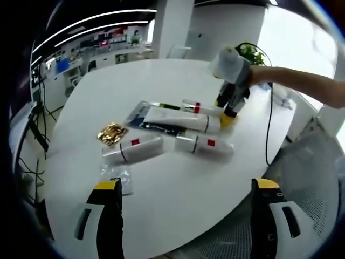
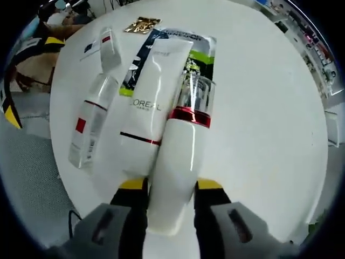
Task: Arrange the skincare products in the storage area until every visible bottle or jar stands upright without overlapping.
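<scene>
One white bottle (image 2: 175,167) with a red band and clear cap, lying flat on the white table (image 2: 269,118), clenched between the jaws of the right gripper (image 2: 170,186), base toward the camera, cap pointing away. Touching its left flank, a white L'Oreal tube (image 2: 148,102), also lying down, resting partly on a dark and green sachet (image 2: 202,51). Further left, a clear-capped white bottle with a red square label (image 2: 89,127), on its side; beyond it another small bottle (image 2: 108,48) and a gold wrapper (image 2: 141,24).

Seen from the left gripper view: same cluster mid-table, right gripper (image 1: 230,105) down at its far edge, a person's arm (image 1: 302,81) behind it. Nearer, two white bottles with red labels (image 1: 132,148) (image 1: 204,144) lying flat, well apart from the left gripper (image 1: 186,191), jaws spread wide, grasping nothing.
</scene>
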Demonstrator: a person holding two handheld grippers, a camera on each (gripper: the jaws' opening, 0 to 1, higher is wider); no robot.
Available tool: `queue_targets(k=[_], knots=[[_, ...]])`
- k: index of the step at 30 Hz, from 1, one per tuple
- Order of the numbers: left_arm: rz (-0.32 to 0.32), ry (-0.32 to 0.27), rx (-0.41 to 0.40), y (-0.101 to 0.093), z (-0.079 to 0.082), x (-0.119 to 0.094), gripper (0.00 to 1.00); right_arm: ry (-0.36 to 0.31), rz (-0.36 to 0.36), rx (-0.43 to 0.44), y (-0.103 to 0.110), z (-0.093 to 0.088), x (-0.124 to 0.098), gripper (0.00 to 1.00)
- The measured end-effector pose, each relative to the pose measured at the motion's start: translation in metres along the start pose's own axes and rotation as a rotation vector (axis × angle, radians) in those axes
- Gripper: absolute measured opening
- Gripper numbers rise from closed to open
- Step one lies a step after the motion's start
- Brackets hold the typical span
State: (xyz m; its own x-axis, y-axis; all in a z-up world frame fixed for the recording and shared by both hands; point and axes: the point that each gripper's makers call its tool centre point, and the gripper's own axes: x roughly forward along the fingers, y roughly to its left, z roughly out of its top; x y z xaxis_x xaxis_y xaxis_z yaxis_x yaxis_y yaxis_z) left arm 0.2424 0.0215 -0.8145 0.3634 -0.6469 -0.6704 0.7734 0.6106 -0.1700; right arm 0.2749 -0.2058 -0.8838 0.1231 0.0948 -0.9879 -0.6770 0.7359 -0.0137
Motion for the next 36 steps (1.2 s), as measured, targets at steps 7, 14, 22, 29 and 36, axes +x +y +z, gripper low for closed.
queue_targets(k=[7,14,22,29,36], knots=[[-0.016,0.005,0.013,-0.005,0.003,0.003,0.97,-0.075,-0.010,0.093,-0.002,0.000,-0.002,0.28],[-0.034,0.009,0.030,-0.011,0.007,0.005,0.97,-0.147,0.001,0.138,-0.005,0.001,-0.003,0.26],[-0.072,0.005,0.034,-0.017,0.014,0.008,0.92,-0.178,0.017,0.153,-0.007,0.003,-0.002,0.25],[-0.115,0.001,0.032,-0.025,0.020,0.012,0.91,-0.242,0.128,0.294,-0.002,0.003,-0.004,0.25],[-0.156,0.005,0.042,-0.035,0.025,0.020,0.92,-0.326,0.263,0.473,0.003,0.001,-0.008,0.24]])
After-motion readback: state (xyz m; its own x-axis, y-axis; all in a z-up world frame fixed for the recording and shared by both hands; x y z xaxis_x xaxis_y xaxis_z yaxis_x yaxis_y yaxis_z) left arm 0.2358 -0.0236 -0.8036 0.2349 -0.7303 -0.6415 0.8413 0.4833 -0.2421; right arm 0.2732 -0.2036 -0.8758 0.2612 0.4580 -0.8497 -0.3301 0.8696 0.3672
